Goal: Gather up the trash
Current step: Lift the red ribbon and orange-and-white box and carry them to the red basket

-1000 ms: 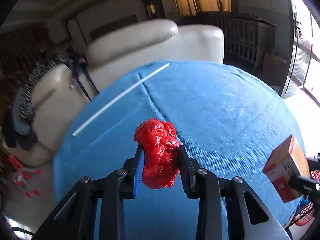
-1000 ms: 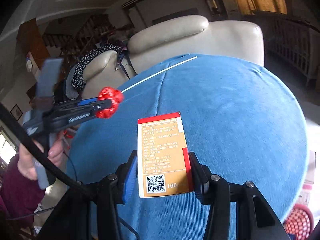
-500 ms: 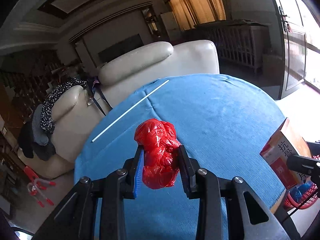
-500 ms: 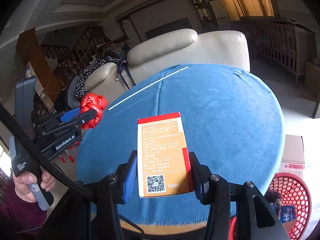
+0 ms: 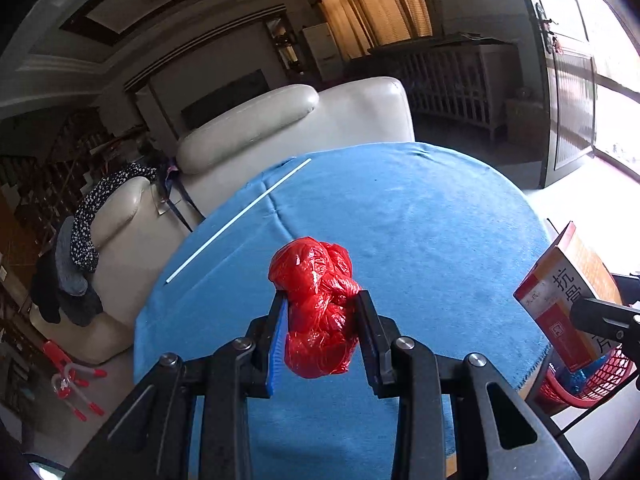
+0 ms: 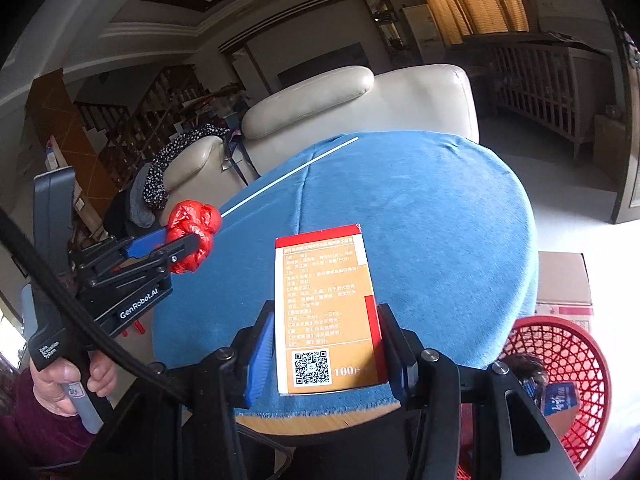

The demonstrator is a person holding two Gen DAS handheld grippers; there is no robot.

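A crumpled red plastic bag point(image 5: 318, 308) is pinched in my left gripper point(image 5: 320, 312), held in the air above the near part of the round blue-covered table point(image 5: 420, 216). My right gripper point(image 6: 322, 320) is shut on an orange and red carton point(image 6: 326, 308) with a QR code, held over the table's near edge. From the right wrist view the left gripper point(image 6: 192, 246) and its red bag point(image 6: 192, 236) show at the left, held by a hand point(image 6: 72, 380). A red mesh basket point(image 6: 560, 380) stands on the floor at the lower right, with trash inside.
A thin white stick point(image 5: 240, 220) lies across the far left of the table. Cream leather armchairs point(image 5: 288, 128) stand behind it, with clothes draped over one. A cardboard box point(image 6: 564, 280) sits on the floor beyond the basket.
Both grippers have drawn back from the table, each keeping its load. More of the room, the table's near edge and the red basket have come into view.
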